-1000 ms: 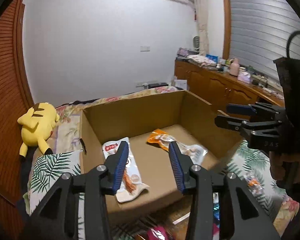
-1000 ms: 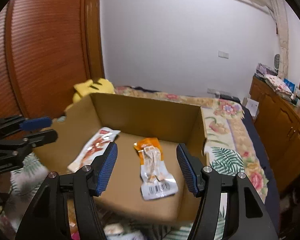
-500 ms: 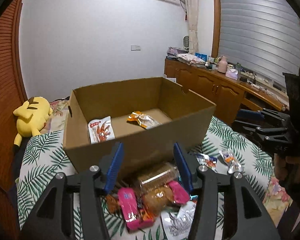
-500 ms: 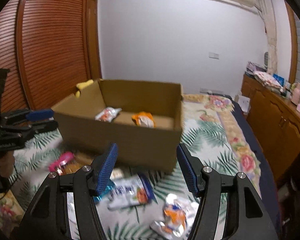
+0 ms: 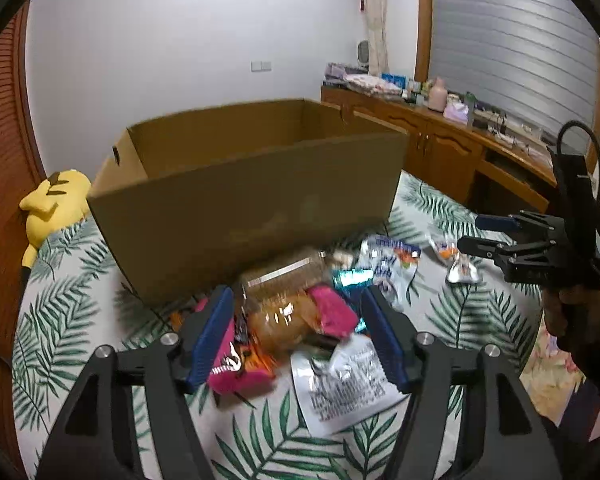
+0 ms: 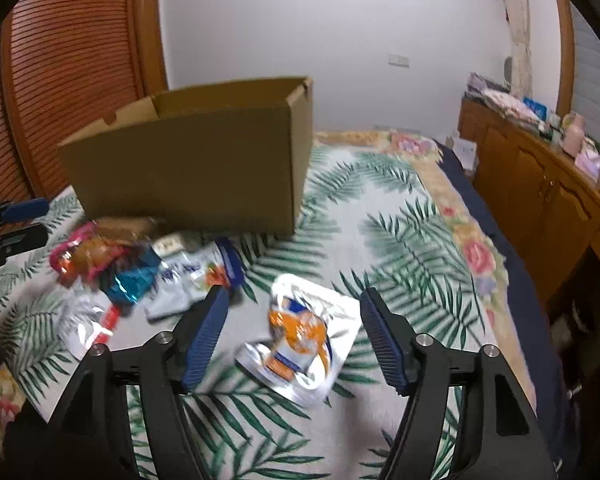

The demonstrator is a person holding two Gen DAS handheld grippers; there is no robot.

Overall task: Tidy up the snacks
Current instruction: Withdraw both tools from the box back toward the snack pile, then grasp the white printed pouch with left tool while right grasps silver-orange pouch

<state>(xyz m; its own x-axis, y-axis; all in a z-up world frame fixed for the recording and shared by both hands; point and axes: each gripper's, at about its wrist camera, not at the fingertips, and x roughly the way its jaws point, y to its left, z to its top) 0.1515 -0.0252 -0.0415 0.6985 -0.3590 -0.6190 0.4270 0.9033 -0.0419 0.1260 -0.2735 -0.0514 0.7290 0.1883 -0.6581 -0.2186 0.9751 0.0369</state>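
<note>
A palm-leaf print bedspread [image 6: 380,208] covers the working surface, with a floral border on its far side. An open cardboard box [image 5: 252,192] stands on it and serves as landmark. Behind the box: a white wall, a slatted wooden door [image 6: 60,80] to one side, a wooden sideboard [image 5: 452,148] with clutter to the other. A yellow plush toy [image 5: 48,204] lies beside the box's left end. The snacks lie loose on the bedspread in front of the box: a heap of packets [image 5: 296,312] against its front wall, and an orange-and-white packet [image 6: 300,332] off its right corner. The left gripper [image 5: 296,336] hangs over the heap, jaws spread and just widened, packets between them but not pinched. The right gripper [image 6: 292,336] hangs over the orange-and-white packet, jaws spread and just widened, clear of it. The box interior is hidden by its front wall. Motion blur smears the packets; labels are unreadable.
</note>
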